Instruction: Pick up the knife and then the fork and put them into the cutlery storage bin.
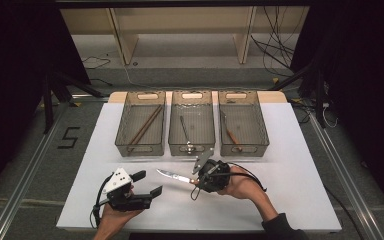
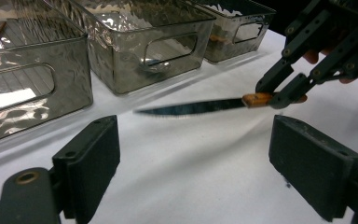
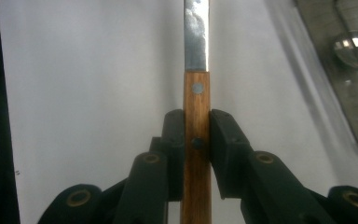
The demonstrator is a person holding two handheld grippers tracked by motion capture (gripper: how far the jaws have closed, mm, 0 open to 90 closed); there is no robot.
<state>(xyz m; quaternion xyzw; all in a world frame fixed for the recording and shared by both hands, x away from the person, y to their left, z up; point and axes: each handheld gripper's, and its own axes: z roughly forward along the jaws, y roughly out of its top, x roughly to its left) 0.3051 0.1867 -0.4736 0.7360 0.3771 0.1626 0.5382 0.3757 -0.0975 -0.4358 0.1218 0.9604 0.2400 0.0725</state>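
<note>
A knife (image 1: 170,175) with a wooden handle and a steel blade hangs just above the white table (image 1: 290,195), blade pointing left. My right gripper (image 1: 195,181) is shut on its handle. In the right gripper view both pads press the sides of the handle (image 3: 196,91) and the blade runs up out of frame. The left gripper view has the knife (image 2: 191,107) level ahead, with the right gripper (image 2: 272,96) clamped on its handle end. My left gripper (image 1: 150,183) rests at the front left, open, with nothing between its fingers (image 2: 91,158).
Three clear grey bins stand in a row at the back of the table. The left bin (image 1: 118,131) holds chopsticks (image 1: 146,125), the middle bin (image 1: 191,148) a spoon (image 1: 185,131), the right bin (image 1: 265,131) a wood-handled utensil (image 1: 232,136).
</note>
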